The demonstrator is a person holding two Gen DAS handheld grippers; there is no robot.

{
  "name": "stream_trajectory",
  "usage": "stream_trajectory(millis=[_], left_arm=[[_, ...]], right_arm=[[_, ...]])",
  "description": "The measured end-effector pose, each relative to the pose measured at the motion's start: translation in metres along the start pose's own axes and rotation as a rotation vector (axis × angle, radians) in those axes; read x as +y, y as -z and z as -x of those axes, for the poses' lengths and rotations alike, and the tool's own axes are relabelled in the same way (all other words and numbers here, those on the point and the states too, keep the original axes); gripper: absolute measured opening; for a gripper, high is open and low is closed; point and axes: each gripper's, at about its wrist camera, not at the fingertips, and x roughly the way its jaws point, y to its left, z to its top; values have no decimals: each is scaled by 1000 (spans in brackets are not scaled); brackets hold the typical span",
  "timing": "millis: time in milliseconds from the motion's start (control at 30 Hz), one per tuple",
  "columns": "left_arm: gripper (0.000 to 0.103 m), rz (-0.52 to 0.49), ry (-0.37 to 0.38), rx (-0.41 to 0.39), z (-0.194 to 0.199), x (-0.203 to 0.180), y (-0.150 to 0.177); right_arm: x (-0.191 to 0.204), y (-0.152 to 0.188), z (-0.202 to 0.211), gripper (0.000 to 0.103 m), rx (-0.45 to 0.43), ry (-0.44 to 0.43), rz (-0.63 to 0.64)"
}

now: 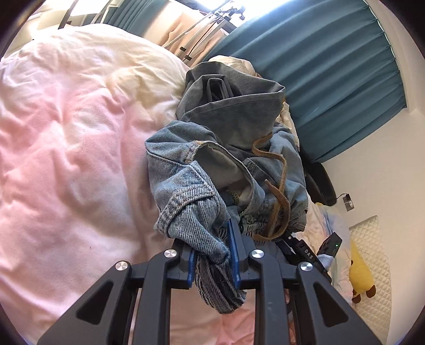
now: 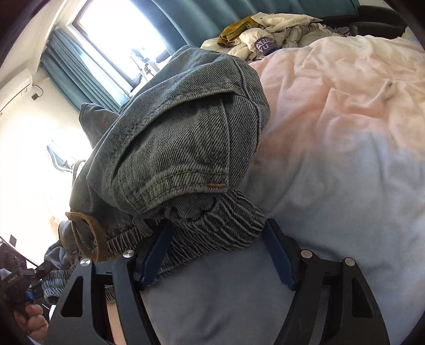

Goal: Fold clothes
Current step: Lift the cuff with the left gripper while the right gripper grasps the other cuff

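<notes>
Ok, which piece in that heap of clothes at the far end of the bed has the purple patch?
Start at the pink bedding and follow it to the teal curtain. The clothes heap lies there. Beside a mustard cloth, the cream garment alone carries a purple patch with white letters.

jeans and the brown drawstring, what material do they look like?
Jeans: washed blue-grey denim, matte; diagonal twill weave and tan topstitching show, waistband gathered as if elasticated. Brown drawstring: flat, matte, slightly fuzzy strip, possibly suede or woven cotton; can't tell which.
</notes>
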Motion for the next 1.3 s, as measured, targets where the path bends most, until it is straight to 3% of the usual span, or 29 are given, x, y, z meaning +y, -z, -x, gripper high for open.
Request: stream_trajectory(millis=[200, 367, 467, 500, 567, 767, 900, 1033, 1300], left_arm=[[21, -23, -5, 19, -1, -4, 7], [21, -54, -4, 39, 0, -15, 20], [21, -94, 36, 56, 2, -29, 32], [21, -114, 56, 62, 3, -35, 37], [21, -159, 81, 71, 3, -47, 47], [21, -241, 83, 103, -9, -66, 72], [21, -243, 65, 123, -19, -66, 76], [21, -238, 45, 135, -24, -64, 76], [21, -256, 18, 146, -30, -65, 74]], right_arm=[[22, -7, 20, 38, -79, -7, 8], [42, -12, 51, 28, -149, 2, 32], [49, -17, 72, 23, -194, -14, 12], [49, -20, 77, 14, -194, -6, 3], [49, -25, 87, 8, -195, 10, -13], [34, -35, 117, 8, -207, 14, -50], [14, -35, 105, 8, -158, 58, -67], [-14, -26, 78, 8, -33, 99, -148], [-16, -23, 98, 13, -12, 57, -165]])
